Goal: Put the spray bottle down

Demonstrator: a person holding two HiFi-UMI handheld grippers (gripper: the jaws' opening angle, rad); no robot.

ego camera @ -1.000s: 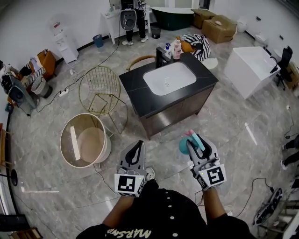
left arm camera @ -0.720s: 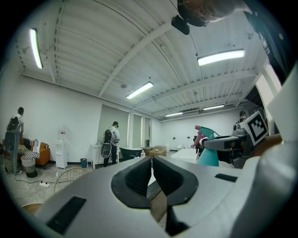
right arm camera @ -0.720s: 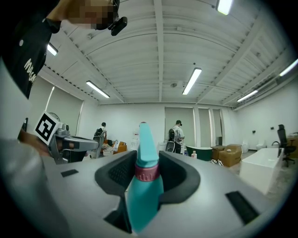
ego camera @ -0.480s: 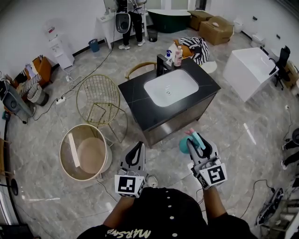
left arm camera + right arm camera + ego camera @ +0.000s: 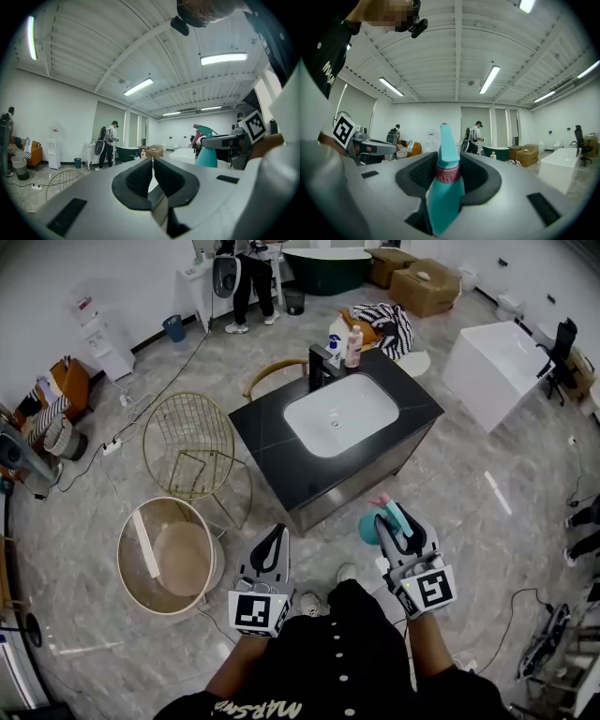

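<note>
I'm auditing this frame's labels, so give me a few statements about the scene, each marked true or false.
1. The right gripper grips the teal spray bottle. True.
2. The left gripper holds a cloth. False: its jaws are together with nothing between them.
3. The teal spray bottle stands on the black vanity top. False: it is held in the air, short of the vanity.
4. Small bottles stand by the faucet. True.

The left gripper (image 5: 278,531) and right gripper (image 5: 392,519), with its spray bottle (image 5: 367,532), have neared the sink counter (image 5: 267,442).
</note>
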